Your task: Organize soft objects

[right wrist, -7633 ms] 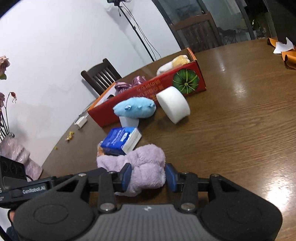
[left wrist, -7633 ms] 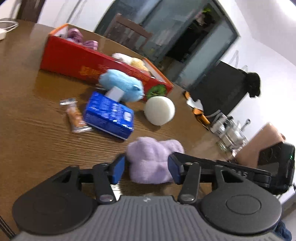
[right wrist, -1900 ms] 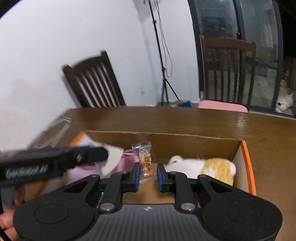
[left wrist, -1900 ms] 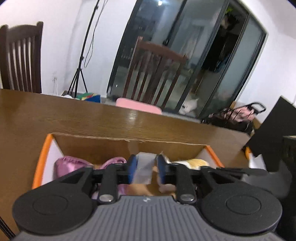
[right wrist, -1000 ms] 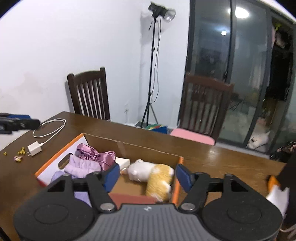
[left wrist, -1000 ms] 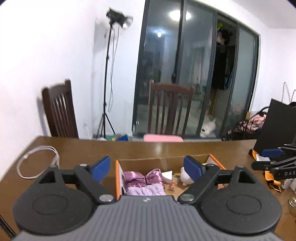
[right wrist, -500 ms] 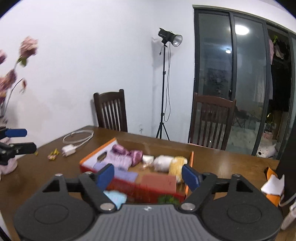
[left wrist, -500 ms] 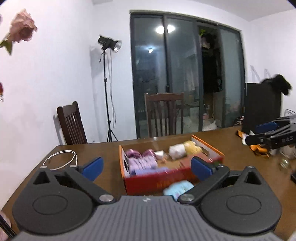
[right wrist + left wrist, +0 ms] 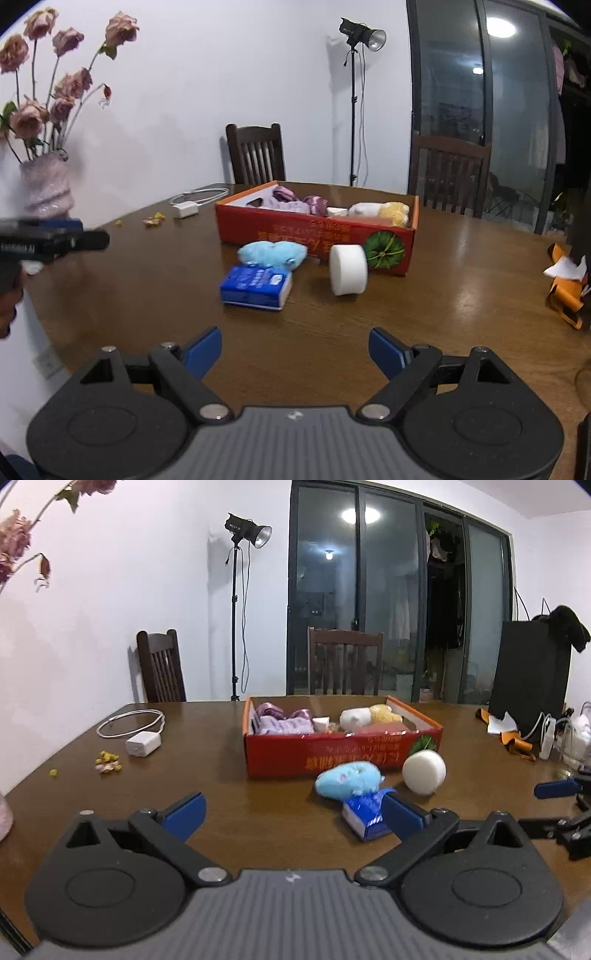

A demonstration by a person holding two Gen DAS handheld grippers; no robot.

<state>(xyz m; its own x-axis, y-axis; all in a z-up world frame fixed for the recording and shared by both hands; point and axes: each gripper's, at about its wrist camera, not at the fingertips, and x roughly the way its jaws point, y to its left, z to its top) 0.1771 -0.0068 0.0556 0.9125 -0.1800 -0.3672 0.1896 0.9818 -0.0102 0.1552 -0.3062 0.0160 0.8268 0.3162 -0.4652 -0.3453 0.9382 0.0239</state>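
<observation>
We held both grippers back from the worktop [image 9: 461,295] with nothing between the jaws: the left gripper [image 9: 293,812] stood fully spread, and the right gripper [image 9: 295,350] had just been opening and was wide too, empty. The red box [image 9: 317,230] sat at the far middle of the worktop and already held a lilac plush, pink satin pieces and a white-and-yellow plush. Three things lay outside it, just in front of its near wall: a blue plush [image 9: 273,254], a blue tissue pack [image 9: 256,286] touching the plush on its near side, and a white foam cylinder [image 9: 349,269] to their right, lying on its side. From our right gripper the tissue pack lay ahead and slightly left, its long axis running left to right across our line of reach; the cylinder lay ahead and slightly right. In the left wrist view the tissue pack [image 9: 365,814] sat just beside the right-hand jaw tip, so we judged the left hand the nearer to it, with the blue plush [image 9: 347,784] just beyond and the cylinder [image 9: 424,771] farther right.
</observation>
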